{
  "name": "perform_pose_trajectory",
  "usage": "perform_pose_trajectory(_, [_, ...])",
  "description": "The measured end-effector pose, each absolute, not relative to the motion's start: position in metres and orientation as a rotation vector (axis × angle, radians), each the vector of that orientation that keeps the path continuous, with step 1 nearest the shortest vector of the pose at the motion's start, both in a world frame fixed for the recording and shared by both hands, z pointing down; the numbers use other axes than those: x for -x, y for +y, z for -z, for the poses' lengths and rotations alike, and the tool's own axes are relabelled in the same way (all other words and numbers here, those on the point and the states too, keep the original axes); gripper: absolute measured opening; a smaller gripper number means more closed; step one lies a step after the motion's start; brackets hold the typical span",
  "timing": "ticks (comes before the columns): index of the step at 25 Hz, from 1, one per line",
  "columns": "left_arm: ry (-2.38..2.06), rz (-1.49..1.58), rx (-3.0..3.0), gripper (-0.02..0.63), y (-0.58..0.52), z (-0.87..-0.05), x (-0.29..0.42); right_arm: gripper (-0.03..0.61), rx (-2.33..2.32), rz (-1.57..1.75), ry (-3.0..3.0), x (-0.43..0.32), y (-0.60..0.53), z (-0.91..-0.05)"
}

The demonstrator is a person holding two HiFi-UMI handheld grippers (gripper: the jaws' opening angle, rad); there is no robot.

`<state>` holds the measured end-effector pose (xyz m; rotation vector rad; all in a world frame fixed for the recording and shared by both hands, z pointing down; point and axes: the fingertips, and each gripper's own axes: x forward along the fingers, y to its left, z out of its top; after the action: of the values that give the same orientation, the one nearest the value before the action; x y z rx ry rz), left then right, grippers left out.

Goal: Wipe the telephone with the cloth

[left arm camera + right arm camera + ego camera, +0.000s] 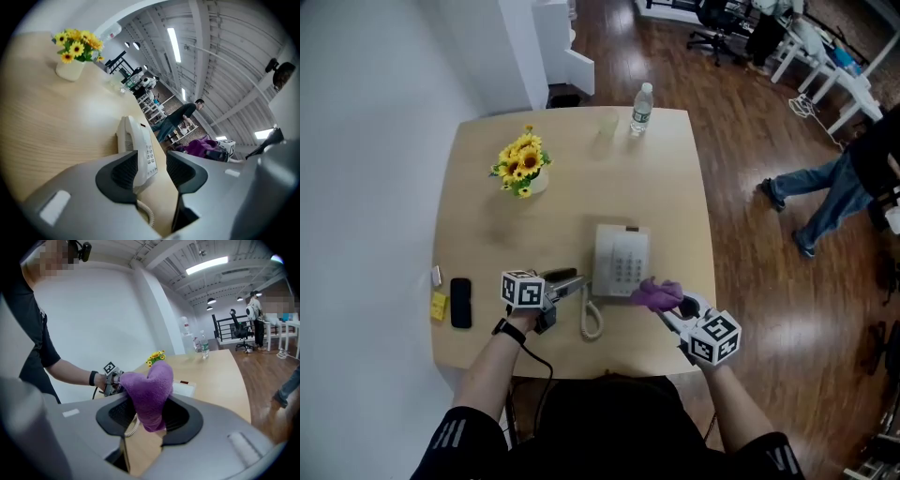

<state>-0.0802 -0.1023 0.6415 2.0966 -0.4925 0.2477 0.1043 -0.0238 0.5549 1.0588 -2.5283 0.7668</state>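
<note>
the right gripper's jaws clamp the purple cloth, its bunched end sticking out to rub the telephone just beside it. the left gripper's jaws stand apart at the telephone's near corner, probably to steady it.

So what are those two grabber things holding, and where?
The right hand-held gripper pinches the purple cloth near its lower end. The left hand-held gripper is open, holding nothing.
</note>
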Motion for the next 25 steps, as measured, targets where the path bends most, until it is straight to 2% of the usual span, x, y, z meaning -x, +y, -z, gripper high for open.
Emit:
perform_pose_trajectory(5, [-0.594,-0.198,-2.21,0.186,-0.074,-0.6,0.101,0.164,-1.135,-0.801,-2.563,-0.104,-0.013,-0.543])
perform_pose_trajectory(15, [-0.696,-0.307,-2.456,0.193,-0.017,-0.539,0.118,0.163,-1.25,-0.738,-2.542,-0.099,0.028,-0.52])
perform_pose_trajectory(25, [-0.623,-0.35,-2.513,0.206,0.017,-0.523,0.105,0.163,-1.329,-0.745,-2.543,-0.114,0.057,-0.507])
